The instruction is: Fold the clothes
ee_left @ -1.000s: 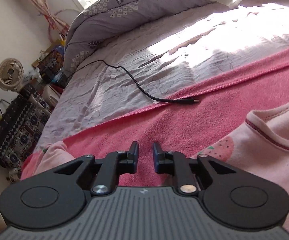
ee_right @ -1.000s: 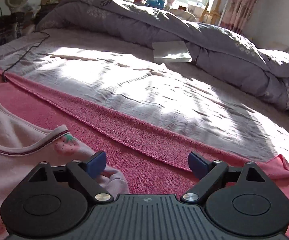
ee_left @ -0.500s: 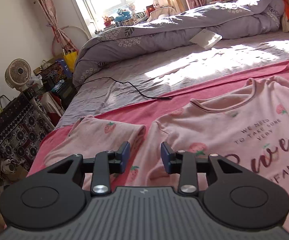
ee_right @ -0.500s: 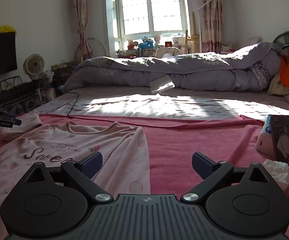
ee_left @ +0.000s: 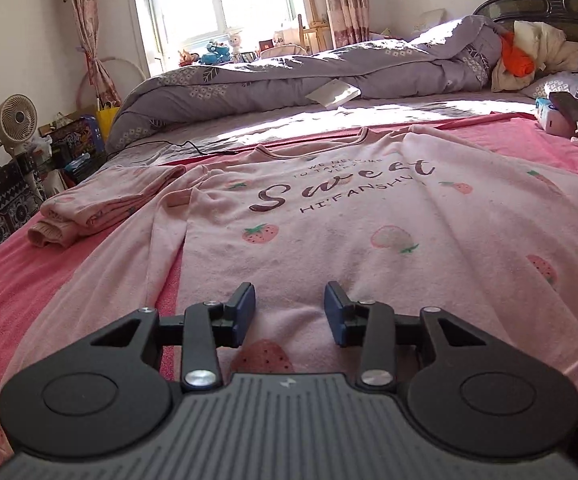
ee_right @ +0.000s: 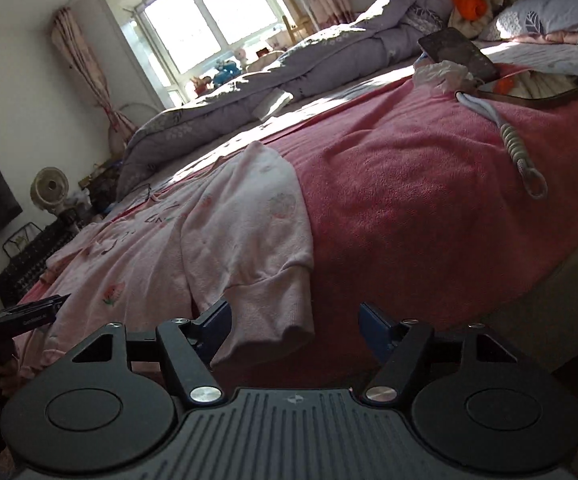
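The left gripper (ee_left: 290,306) hangs partly open over the hem of the pink shirt (ee_left: 329,232), holding nothing. The shirt lies face up and spread flat on the red blanket (ee_right: 389,184) covering the bed, one sleeve (ee_left: 101,208) folded at its far left. The right gripper (ee_right: 295,326) is wide open, its left finger just beside the cuff (ee_right: 273,304) of the other sleeve, gripping nothing.

Sweatshirt (ee_left: 329,224) lies flat, front up, on towel blanket (ee_right: 389,184) spread across bed. Folded garment (ee_left: 105,204) just left of its shoulder, touching. Charging cable (ee_left: 177,145) behind the neckline. Rolled duvet (ee_left: 329,76) along far side. Phone (ee_right: 457,54) and tissues (ee_right: 441,74) far right. Fan (ee_left: 12,120) left of bed. Left gripper (ee_left: 289,312) over hem; right gripper (ee_right: 295,328) at sleeve cuff (ee_right: 273,304).
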The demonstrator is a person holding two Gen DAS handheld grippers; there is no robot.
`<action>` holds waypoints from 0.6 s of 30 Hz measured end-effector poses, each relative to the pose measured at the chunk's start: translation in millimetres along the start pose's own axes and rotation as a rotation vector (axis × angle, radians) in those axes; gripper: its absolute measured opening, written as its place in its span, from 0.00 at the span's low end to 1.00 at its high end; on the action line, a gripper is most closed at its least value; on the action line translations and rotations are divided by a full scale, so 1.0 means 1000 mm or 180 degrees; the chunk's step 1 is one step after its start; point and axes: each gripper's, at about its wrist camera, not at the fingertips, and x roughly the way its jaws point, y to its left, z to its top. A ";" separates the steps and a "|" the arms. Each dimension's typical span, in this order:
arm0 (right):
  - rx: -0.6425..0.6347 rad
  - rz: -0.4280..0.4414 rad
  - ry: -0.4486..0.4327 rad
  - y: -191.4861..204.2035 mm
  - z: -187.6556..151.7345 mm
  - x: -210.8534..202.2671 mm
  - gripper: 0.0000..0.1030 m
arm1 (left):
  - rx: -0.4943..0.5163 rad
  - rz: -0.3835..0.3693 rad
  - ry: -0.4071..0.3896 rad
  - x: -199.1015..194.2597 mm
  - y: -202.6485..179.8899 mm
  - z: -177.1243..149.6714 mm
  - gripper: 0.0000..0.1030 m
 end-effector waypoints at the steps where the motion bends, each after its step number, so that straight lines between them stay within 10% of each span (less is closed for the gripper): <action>1: 0.0073 0.0055 -0.0003 0.000 -0.002 0.004 0.59 | -0.0012 -0.0008 0.0005 0.000 0.001 0.001 0.45; 4: 0.0435 0.0233 0.0036 -0.007 -0.002 0.016 0.20 | -0.0026 -0.0016 -0.0009 -0.002 0.003 -0.006 0.45; 9: 0.0244 0.0006 -0.0339 -0.002 0.031 -0.004 0.12 | -0.0052 -0.0046 -0.0020 -0.003 0.004 -0.008 0.45; 18: -0.0610 -0.1251 -0.1477 -0.014 0.156 -0.039 0.09 | -0.0077 -0.0002 -0.0011 -0.003 0.001 -0.008 0.45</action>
